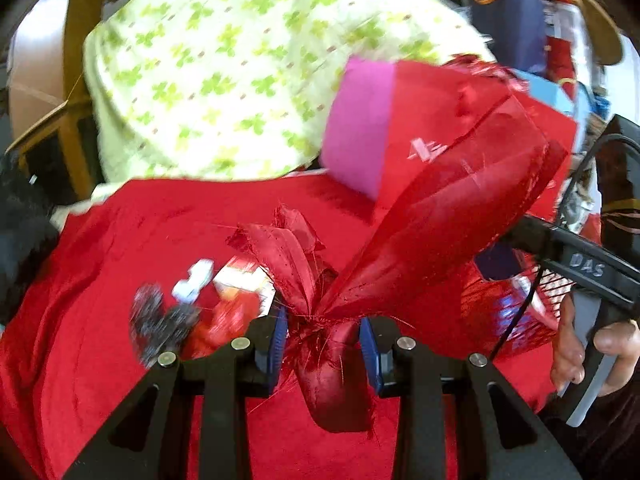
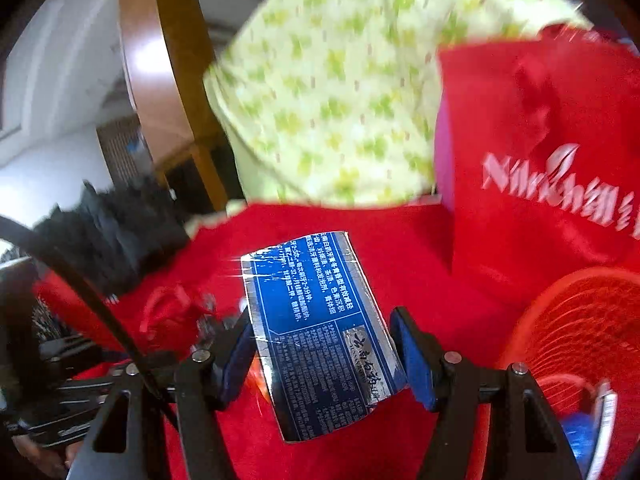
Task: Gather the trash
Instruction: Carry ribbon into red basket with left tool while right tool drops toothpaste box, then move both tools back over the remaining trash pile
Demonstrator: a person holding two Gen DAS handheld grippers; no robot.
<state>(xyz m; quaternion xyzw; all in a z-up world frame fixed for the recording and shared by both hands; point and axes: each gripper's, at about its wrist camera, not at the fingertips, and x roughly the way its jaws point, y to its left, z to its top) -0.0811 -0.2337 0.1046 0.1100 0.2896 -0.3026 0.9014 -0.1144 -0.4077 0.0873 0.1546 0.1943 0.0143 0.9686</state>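
We hold two pieces of trash at once. Our left gripper (image 1: 323, 340) is clamped tight on the gathered neck of a red ribbon (image 1: 328, 312) — soft, frayed, nearly weightless, so it will flop and trail wherever we carry it. The pinch at the bunched knot looks like the surest hold; its loops fan up and away from the fingers, and a tail hangs below them.

Our right gripper (image 2: 322, 356) stands partly open, about as wide as the blue box (image 2: 320, 332) between its pads. The box is light, thin card with a glossy wrap, likely slippery and easy to crush. Its long axis runs away from the gripper, leaning slightly left, with the far end over the red cloth (image 2: 400, 264) and the near end below the fingers.
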